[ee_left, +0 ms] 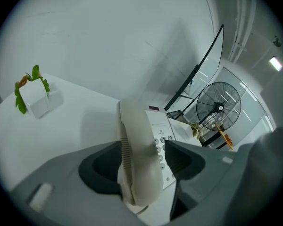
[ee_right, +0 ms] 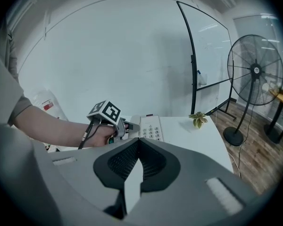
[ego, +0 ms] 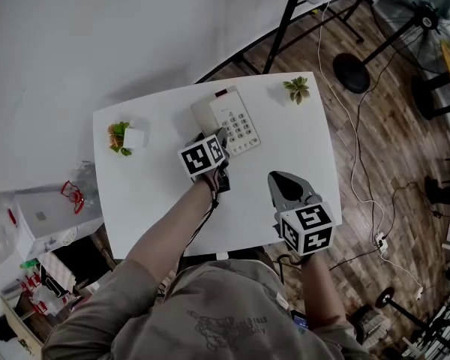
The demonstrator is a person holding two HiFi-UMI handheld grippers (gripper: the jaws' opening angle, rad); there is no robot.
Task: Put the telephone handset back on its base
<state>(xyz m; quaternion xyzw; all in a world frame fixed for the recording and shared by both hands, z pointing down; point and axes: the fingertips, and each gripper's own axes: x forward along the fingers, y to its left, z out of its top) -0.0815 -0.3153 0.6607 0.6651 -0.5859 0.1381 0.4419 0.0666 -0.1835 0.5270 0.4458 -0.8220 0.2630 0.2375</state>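
The handset [ee_left: 137,126] is seen clamped in the left gripper [ee_left: 142,160] at the left side of its base [ego: 238,122] on the desk [ego: 157,201]. The right gripper [ee_right: 138,145] is closed, empty. Released askew, the handset could be left unseated.
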